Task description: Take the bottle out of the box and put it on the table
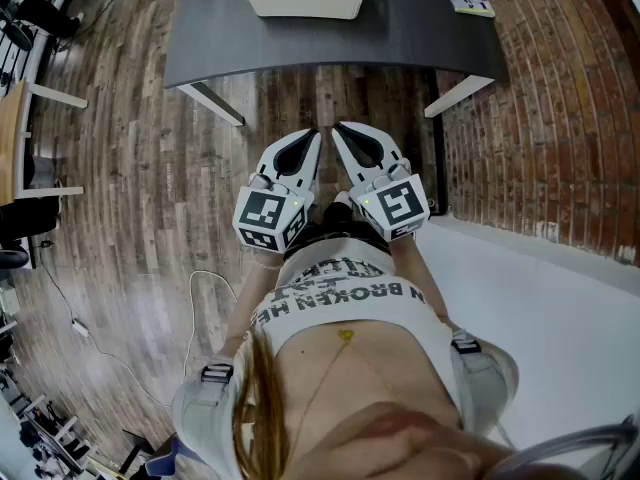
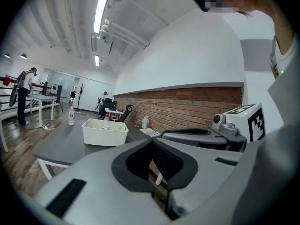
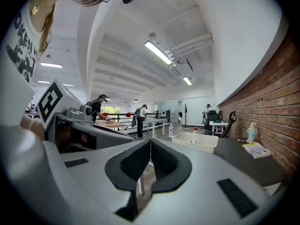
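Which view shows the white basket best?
The left gripper view: the basket appears whole and largest, side wall and rim clear. The head view crops its far edge; the right gripper view shows it small and distant.

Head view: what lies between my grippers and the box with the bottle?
In the head view, only wood floor, then a bare strip of table, lies between the left gripper, the right gripper and the box.

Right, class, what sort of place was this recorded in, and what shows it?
Probably a shared lab or workshop, not a home: a long brick wall, strip ceiling lights, and further worktables with people standing at them beyond the dark table holding the white basket.
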Tool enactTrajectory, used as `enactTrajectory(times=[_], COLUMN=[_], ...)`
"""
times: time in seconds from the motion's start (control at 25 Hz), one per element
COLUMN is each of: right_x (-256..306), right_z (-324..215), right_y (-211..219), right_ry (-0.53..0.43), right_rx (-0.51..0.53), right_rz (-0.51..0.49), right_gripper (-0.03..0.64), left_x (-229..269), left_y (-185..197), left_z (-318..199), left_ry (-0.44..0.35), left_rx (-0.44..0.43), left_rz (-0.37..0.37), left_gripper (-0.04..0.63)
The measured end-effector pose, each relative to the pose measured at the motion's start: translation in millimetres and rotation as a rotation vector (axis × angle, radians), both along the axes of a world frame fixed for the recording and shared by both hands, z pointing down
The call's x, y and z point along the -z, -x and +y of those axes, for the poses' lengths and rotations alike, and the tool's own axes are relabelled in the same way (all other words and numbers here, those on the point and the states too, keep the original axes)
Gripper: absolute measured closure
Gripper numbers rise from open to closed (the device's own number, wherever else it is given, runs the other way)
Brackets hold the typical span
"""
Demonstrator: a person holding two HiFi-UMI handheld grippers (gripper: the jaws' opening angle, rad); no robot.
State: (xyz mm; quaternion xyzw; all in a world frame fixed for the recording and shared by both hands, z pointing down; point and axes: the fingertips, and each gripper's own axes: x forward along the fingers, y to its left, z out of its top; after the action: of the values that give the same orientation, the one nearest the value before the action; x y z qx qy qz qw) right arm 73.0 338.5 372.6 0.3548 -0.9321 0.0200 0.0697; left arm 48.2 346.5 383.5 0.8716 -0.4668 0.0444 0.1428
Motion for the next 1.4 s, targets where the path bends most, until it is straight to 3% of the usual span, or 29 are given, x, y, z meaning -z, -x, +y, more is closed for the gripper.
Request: enactTrajectory(times=[0.24, 0.76, 1.4], right_x=[8.5, -7.2, -4.1], right_z=[-5.1, -14.0, -74.1], right_y=[-10.9, -25.8, -18.5], right_ry=[-0.019, 0.005, -0.001], right_rx=[0.006, 0.070, 0.003], right_rz=[-0.067, -0.044, -0.041], right_gripper=[0.605, 0.605, 0.605], left_x=[0.6, -15.9, -16.0], left_y=[-8.7, -25.7, -20.1], left_z=[-6.6, -11.2, -71.8], left_ry=[-0.003, 0.039, 0.049], left_rx=[0.009, 0.045, -0.014], left_rz=[0.001, 0.008, 0.027], left_gripper=[0.594, 0.592, 0.592])
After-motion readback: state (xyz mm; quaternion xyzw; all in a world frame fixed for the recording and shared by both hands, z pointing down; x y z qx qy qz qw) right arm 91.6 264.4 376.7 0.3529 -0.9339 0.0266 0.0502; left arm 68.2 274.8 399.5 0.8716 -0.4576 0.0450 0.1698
